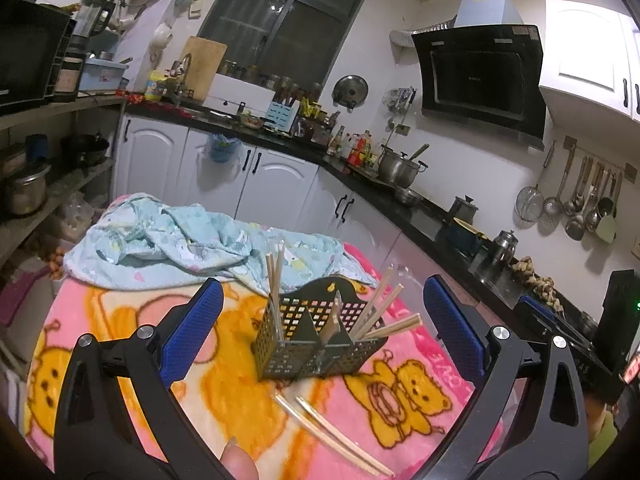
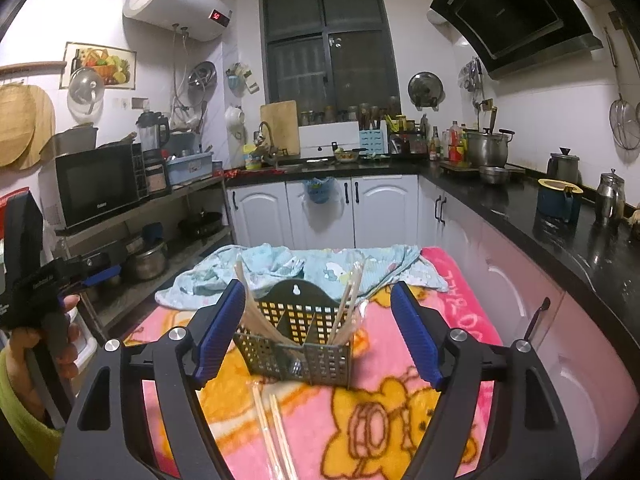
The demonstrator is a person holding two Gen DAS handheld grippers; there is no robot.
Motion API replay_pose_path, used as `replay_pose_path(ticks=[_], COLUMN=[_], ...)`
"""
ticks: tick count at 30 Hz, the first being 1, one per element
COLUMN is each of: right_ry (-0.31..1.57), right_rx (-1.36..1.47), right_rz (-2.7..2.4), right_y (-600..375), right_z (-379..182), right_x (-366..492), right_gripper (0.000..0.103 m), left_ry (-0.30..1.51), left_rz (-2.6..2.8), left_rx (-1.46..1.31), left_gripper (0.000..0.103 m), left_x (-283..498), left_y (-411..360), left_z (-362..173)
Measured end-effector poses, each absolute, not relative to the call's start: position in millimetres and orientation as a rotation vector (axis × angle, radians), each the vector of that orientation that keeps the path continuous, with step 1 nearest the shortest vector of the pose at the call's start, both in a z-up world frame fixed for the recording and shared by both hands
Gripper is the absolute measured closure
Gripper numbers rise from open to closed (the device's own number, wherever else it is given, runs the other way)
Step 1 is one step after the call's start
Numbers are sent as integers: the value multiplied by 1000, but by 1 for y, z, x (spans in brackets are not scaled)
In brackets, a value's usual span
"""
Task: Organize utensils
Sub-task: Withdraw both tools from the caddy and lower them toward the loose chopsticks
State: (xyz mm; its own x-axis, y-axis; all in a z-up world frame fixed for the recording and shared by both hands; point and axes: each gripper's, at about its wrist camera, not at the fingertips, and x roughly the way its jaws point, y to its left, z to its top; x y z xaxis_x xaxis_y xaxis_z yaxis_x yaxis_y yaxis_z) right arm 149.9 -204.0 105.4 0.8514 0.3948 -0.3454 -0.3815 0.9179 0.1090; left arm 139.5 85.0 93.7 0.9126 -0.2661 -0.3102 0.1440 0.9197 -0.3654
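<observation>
A dark perforated utensil basket (image 1: 316, 344) (image 2: 300, 344) with dividers stands on a pink bear-print blanket (image 1: 404, 396) (image 2: 384, 420). Wooden chopsticks (image 1: 276, 276) stand in its left compartment, and more chopsticks (image 1: 380, 312) lean out of the right one. A loose pair of chopsticks (image 1: 332, 432) (image 2: 276, 436) lies on the blanket in front of the basket. My left gripper (image 1: 322, 284) is open, short of the basket, with nothing between its blue pads. My right gripper (image 2: 319, 286) is also open and short of the basket, holding nothing. In the right wrist view a hand holds the left gripper's handle (image 2: 28, 292) at the far left.
A crumpled pale blue cloth (image 1: 180, 240) (image 2: 320, 264) lies behind the basket. A black counter (image 2: 560, 232) with pots and kettles runs along the right. Shelves with a microwave (image 2: 96, 188) and pans stand on the left.
</observation>
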Motion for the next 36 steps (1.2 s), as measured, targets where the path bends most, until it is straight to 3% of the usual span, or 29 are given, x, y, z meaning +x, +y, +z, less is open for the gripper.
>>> replay_pose_path(ticks=[36], right_ry=[551], right_rx=[-45], right_rz=[381], right_y=[-225], right_z=[28], right_x=[104], right_gripper=[27], left_ry=[547], left_rz=[-240], left_rx=[-262], left_gripper=[11], left_x=[133], left_y=[35], left_z=[32])
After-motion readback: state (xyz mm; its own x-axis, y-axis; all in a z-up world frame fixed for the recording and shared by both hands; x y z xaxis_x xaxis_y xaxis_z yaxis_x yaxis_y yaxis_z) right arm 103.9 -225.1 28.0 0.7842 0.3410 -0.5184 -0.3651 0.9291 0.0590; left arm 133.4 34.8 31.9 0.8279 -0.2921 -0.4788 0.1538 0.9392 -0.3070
